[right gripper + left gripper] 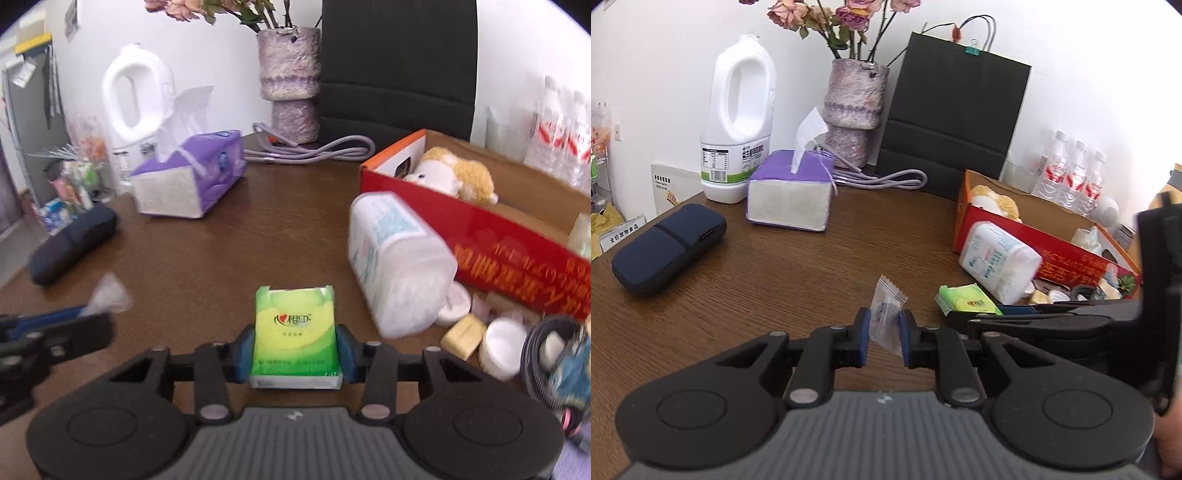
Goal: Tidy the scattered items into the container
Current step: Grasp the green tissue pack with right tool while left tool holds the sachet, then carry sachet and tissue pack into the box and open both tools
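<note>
My left gripper (884,332) is shut on a small clear sachet (886,314), which stands up between the blue pads above the brown table (775,295). My right gripper (295,349) has a green tissue pack (295,332) between its pads, and both pads touch the pack's sides as it lies flat on the table. The pack (966,300) also shows in the left wrist view, just right of the sachet. The red cardboard box (517,254) lies open to the right with a plush toy (454,177) inside.
A white plastic jar (399,266) lies tipped against the box's front. Small white lids (456,302), a beige block (463,334) and a coiled cable (546,354) sit near the box. A purple tissue box (790,195), milk jug (738,122), navy case (668,243), vase (855,107) and black bag (956,122) stand further back.
</note>
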`<state>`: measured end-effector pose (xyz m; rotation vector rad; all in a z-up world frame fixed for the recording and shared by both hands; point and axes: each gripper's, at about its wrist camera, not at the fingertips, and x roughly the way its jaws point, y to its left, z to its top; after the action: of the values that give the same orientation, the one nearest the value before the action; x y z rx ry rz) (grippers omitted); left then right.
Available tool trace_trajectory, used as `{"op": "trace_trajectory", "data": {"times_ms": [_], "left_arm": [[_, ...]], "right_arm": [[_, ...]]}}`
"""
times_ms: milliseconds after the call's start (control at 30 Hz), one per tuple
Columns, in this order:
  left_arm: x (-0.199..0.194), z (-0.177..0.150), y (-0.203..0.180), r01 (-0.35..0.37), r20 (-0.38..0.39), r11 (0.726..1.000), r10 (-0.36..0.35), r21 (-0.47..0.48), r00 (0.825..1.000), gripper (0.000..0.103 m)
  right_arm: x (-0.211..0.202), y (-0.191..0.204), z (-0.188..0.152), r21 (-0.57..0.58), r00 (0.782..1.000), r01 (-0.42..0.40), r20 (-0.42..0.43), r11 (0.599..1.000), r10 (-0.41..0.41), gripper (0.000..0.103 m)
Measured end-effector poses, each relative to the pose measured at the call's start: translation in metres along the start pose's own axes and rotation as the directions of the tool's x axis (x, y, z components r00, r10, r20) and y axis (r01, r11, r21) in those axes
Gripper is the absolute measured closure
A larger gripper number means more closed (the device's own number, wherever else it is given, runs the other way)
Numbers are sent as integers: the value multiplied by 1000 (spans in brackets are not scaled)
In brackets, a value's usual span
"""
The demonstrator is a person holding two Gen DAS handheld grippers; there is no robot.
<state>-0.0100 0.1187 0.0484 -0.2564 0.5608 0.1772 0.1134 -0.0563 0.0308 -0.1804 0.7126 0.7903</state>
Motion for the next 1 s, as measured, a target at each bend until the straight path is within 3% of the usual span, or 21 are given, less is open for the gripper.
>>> {"op": "trace_trajectory", "data": {"times_ms": [100,200,333,500,667,833,1000], "left_arm": [[-17,-13,-17,34,12,999,-34,18,999,86],[-32,-29,-46,98,16,993,-99,59,995,86],[-53,-44,-84,203,14,973,-206,113,978,86],[-84,-62,-112,254,46,953,-265,167,963,86],[-108,-81,-121,243,72,948,-262,204,962,86],[-103,-61,-122,229,97,951,-253,209,963,86],[-63,8,-133,237,172,940,-283,244,944,86]], "right_arm": [[-53,4,-22,-5,994,69,91,998,-68,60],[-101,-10,-46,84,980,133,138,988,-144,60],[-160,-37,-75,169,944,253,174,953,-282,59],[-217,-49,-125,254,912,310,192,916,-362,59],[-246,-41,-160,283,901,305,224,909,-372,59],[-246,-48,-142,284,896,278,267,918,-354,59],[-220,-87,-76,272,891,254,308,928,-334,59]]}}
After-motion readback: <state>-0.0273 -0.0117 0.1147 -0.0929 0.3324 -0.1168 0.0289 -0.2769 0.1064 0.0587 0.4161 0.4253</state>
